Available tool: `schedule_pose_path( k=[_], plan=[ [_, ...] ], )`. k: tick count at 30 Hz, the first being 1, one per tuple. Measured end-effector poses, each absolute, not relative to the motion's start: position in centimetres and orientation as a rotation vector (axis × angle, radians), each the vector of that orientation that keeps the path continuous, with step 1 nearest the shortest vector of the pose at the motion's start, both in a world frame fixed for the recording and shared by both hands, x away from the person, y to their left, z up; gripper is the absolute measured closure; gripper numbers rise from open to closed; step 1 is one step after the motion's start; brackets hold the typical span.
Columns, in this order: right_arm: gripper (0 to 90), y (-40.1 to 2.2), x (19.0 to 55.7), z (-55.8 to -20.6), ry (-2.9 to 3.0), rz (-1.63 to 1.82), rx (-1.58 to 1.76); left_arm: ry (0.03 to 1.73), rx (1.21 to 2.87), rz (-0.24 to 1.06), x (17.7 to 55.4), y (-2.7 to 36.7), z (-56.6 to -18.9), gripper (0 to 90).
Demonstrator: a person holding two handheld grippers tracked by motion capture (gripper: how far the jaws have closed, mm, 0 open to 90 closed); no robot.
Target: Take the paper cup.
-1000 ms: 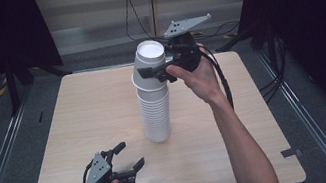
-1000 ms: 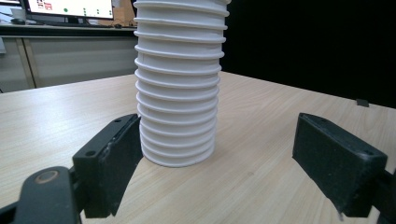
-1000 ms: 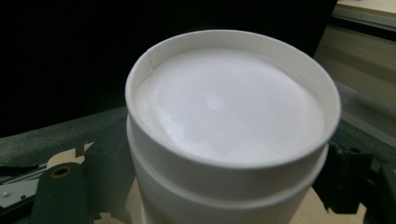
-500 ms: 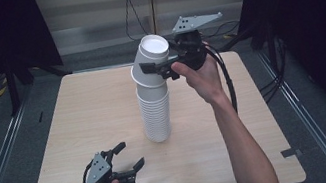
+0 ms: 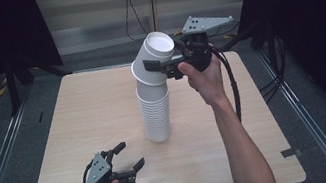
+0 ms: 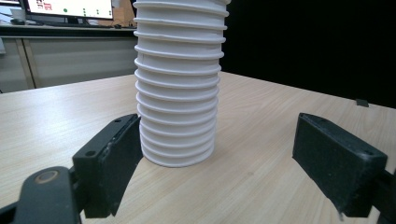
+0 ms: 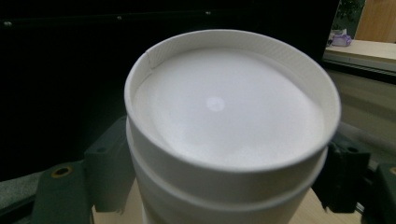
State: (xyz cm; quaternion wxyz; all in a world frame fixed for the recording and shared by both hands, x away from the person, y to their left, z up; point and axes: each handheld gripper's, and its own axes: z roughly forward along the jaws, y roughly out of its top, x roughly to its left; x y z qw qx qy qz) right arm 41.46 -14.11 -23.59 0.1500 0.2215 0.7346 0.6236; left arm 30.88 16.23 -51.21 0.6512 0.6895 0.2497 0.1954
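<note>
Tall stack of white cups (image 5: 155, 110) upright at the table's (image 5: 80, 121) centre, top cups (image 5: 155, 58) tilted up and rightward, right gripper (image 5: 167, 66) clamped on them, left gripper (image 5: 129, 157) near front edge, jaws apart, aimed at the stack's base.

A tall stack of white paper cups (image 5: 156, 113) is stood upside down near the middle of the table, rims ringed down its side. The topmost cups (image 5: 155, 60) are tilted off the column toward the right, their flat white base turned up.
</note>
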Motion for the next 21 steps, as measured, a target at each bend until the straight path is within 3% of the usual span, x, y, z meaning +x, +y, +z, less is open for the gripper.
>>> schedule_pose_path(
  k=[21],
  plan=[
    [21.1, -15.4, 40.3, -23.1, 2.024, 1.957, 0.575, 0.573, 1.566, 0.447, 30.9, 16.2, -51.2, 15.6]
  ],
)
